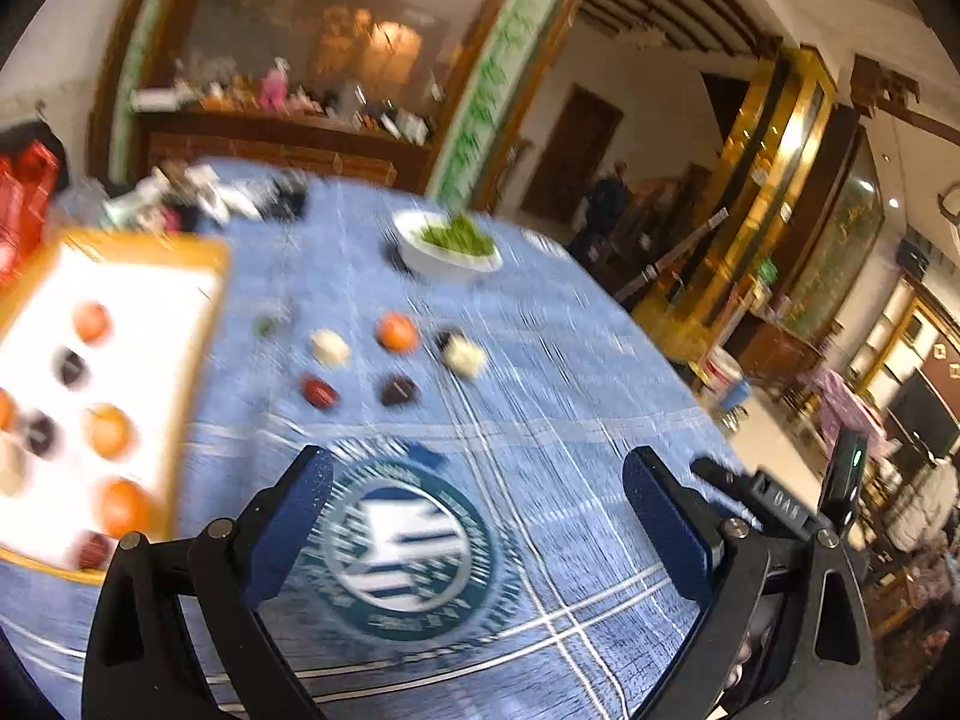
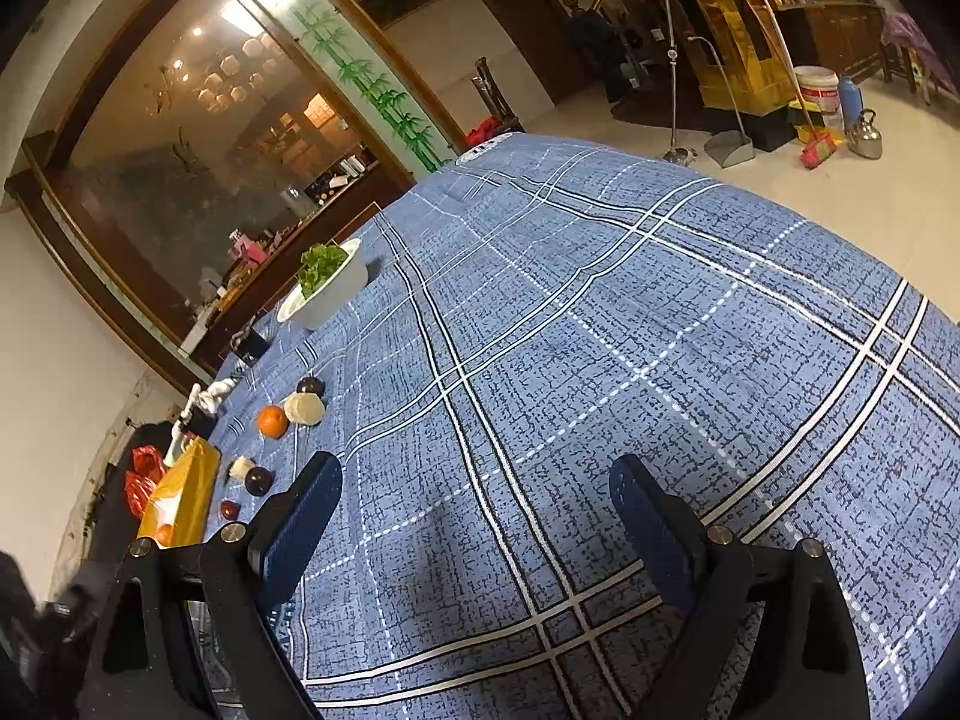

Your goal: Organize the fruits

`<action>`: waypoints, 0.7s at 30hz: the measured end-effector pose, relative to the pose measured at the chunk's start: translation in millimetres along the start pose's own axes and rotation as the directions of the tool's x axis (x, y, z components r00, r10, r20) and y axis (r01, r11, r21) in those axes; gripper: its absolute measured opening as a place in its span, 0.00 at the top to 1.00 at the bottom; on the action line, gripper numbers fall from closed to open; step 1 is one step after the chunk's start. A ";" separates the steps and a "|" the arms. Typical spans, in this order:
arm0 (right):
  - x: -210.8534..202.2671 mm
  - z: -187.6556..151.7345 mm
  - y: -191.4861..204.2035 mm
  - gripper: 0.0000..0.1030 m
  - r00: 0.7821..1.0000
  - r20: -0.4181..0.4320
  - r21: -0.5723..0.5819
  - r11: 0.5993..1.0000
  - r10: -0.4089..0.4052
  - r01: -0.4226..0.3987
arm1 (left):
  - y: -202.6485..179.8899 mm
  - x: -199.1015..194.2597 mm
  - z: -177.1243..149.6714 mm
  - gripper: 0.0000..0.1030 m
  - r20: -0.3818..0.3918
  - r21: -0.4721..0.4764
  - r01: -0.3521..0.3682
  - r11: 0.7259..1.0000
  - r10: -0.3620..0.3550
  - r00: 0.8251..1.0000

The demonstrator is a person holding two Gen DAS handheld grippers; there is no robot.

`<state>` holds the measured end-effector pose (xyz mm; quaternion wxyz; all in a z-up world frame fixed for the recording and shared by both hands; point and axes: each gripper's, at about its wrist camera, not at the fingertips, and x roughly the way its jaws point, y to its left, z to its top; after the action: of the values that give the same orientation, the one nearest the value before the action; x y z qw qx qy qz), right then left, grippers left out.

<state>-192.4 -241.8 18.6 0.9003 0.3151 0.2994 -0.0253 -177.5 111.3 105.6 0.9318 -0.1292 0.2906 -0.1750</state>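
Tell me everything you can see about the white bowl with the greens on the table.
The white bowl is round and wide-mouthed with a thin rim, and looks like plain plastic or ceramic. It stands upright on the blue plaid tablecloth toward the table's far side, beyond the loose fruit. Leafy greens rise above its rim. A small dark object sits close beside it; contact is unclear. In the left wrist view it is blurred. Neither gripper is near it.

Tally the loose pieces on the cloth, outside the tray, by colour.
Orange: 1
Cream: 2
Dark: 2
Red: 1
Green: 1 (blurred, seen only in the left wrist view)
Total: 7
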 end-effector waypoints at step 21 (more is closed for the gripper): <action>-105.5 80.2 68.9 0.09 0.940 0.190 -0.034 0.958 0.285 -0.284 | 49.8 -201.9 87.3 0.06 0.497 -0.031 -0.296 0.955 0.272 0.824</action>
<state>-220.8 -248.5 165.1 0.9202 0.3482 0.1623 0.0754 -269.2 249.5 258.4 0.9932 -0.1030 0.0537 -0.0022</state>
